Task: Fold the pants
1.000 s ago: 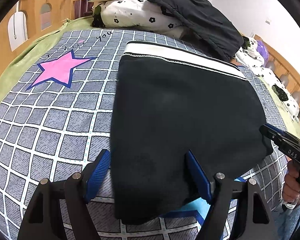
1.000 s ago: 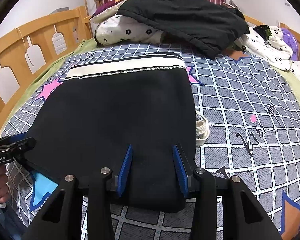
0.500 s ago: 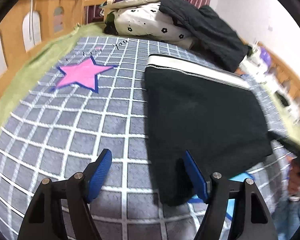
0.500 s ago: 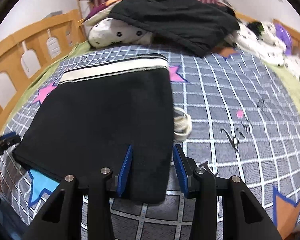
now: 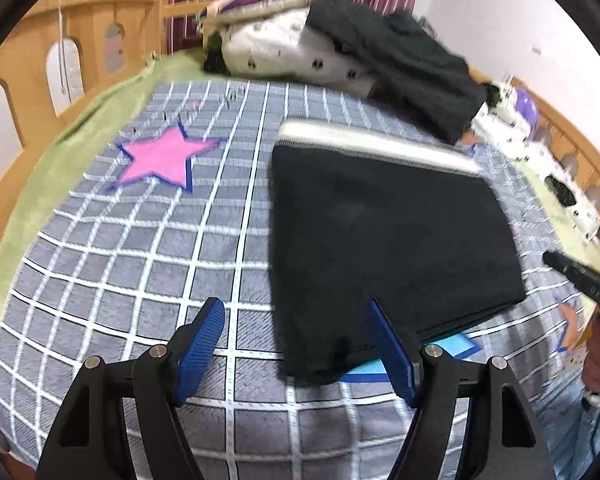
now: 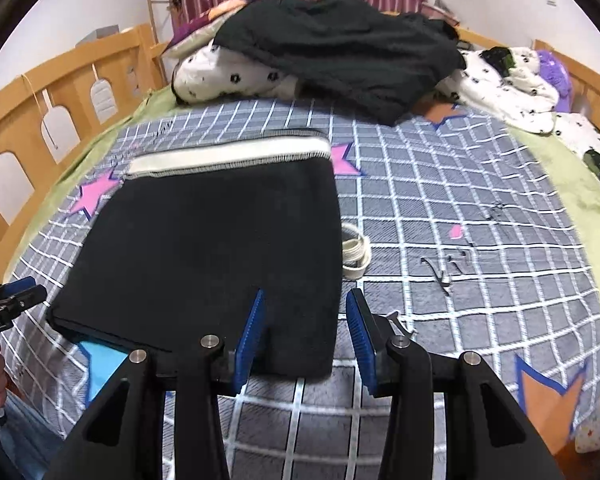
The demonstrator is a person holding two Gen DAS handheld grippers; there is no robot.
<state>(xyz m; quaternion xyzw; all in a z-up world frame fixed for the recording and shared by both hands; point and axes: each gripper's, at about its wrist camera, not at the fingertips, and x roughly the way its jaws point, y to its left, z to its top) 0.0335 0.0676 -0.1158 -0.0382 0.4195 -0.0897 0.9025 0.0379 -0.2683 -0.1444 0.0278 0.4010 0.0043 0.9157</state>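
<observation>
The black pants (image 5: 388,240) lie folded flat on the grey checked bedspread (image 5: 140,240), white waistband at the far end. In the right wrist view the pants (image 6: 220,248) fill the middle, with a loose white drawstring (image 6: 356,252) beside their right edge. My left gripper (image 5: 300,344) is open and empty above the pants' near left corner. My right gripper (image 6: 306,336) is open and empty above the near right corner. Each gripper shows at the edge of the other view: the right one (image 5: 580,280) and the left one (image 6: 8,304).
A heap of black clothing (image 6: 340,48) lies on spotted white bedding (image 6: 236,76) at the far end. A wooden bed rail (image 6: 40,112) runs along the left side. More spotted bedding (image 6: 512,84) is at the far right. A pink star (image 5: 164,156) marks the bedspread left of the pants.
Both grippers have drawn back and shifted sideways off the pants, left one to the left and right one to the right. The pants lie still, released on the bed.
</observation>
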